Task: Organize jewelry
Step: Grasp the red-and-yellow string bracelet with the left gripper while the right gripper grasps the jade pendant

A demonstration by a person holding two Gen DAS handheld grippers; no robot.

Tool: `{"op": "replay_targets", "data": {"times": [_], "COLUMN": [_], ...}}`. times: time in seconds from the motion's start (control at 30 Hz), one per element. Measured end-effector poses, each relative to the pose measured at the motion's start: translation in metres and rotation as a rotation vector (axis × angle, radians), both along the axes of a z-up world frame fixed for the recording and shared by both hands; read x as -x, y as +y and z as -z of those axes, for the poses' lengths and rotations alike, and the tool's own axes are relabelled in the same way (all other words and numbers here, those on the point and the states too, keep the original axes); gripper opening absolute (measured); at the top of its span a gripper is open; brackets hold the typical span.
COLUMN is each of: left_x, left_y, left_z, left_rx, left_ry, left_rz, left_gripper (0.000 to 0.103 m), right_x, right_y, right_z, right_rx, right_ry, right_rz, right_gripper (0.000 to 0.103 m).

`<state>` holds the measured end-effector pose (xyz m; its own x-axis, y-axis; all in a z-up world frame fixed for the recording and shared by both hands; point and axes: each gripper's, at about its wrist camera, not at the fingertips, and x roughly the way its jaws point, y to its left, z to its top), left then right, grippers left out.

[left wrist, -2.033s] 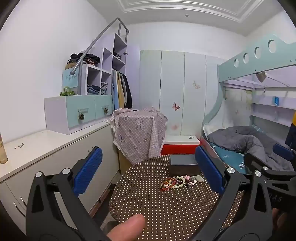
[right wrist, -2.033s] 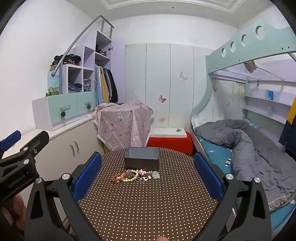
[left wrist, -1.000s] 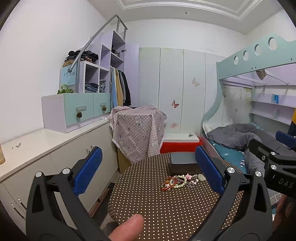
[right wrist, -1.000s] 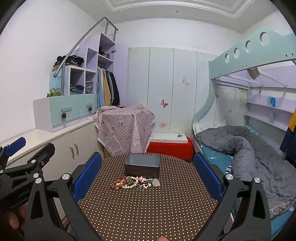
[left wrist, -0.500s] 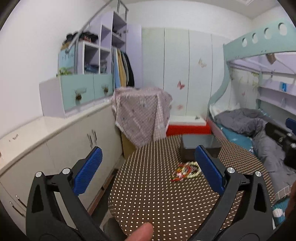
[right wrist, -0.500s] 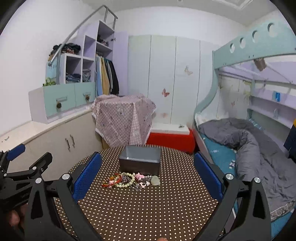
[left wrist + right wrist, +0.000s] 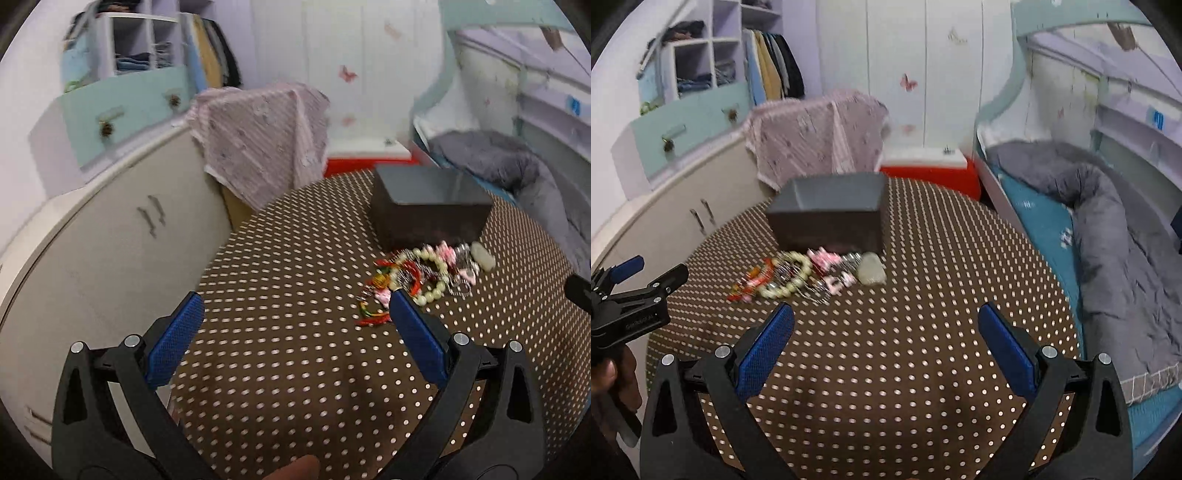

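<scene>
A pile of jewelry (image 7: 424, 280) lies on the round brown dotted table (image 7: 295, 332), just in front of an open dark grey box (image 7: 428, 206). The pile holds a pale bead bracelet (image 7: 786, 277), red and pink pieces and a pale stone (image 7: 871, 273). The box also shows in the right wrist view (image 7: 827, 214). My left gripper (image 7: 295, 328) is open and empty, above the table to the left of the pile. My right gripper (image 7: 886, 339) is open and empty, above the table in front of the pile.
A white cabinet (image 7: 92, 229) runs along the left, close to the table edge. A pink cloth-covered stand (image 7: 266, 140) and a red box (image 7: 931, 173) stand behind the table. A bed with a grey duvet (image 7: 1108, 221) is at the right.
Both grippers have tilted down and moved closer to the table. The box and jewelry pile now look larger and nearer. Both stay open.
</scene>
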<state>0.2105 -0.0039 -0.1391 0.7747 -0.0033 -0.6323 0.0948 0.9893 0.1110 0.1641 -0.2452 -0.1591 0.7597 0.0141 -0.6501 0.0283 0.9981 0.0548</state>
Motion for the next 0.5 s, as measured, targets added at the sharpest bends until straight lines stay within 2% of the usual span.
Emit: {"op": "replay_targets", "data": {"times": [0.1,0.23,0.4,0.47,0.5], "left_x": [-0.003,-0.012,-0.030,-0.037,-0.040], "left_y": [-0.014,-0.033,-0.048,-0.048,-0.048], "left_z": [0.009,0.021,0.035,0.038,0.039], "left_rx": [-0.007,-0.047,-0.098,-0.079,-0.066], "left_ry": [0.036,0.083,0.128,0.149,0.159], "left_rz": [0.092,0.165,0.195,0.200,0.207], "left_gripper": [0.098,0.098,0.098,0.094,0.089], "right_x": [-0.012,-0.025,-0.037,-0.039,-0.041], "right_y": [-0.008,-0.018,-0.020,-0.019,-0.019], "right_z": [0.007,0.017,0.020,0.019,0.019], "right_rx": [-0.001,-0.019,-0.026,-0.025,-0.026], "right_ry": [0.051,0.100,0.131,0.135,0.138], "right_rz": [0.010,0.024,0.023,0.017,0.014], "right_gripper": [0.095,0.095,0.095,0.095,0.095]}}
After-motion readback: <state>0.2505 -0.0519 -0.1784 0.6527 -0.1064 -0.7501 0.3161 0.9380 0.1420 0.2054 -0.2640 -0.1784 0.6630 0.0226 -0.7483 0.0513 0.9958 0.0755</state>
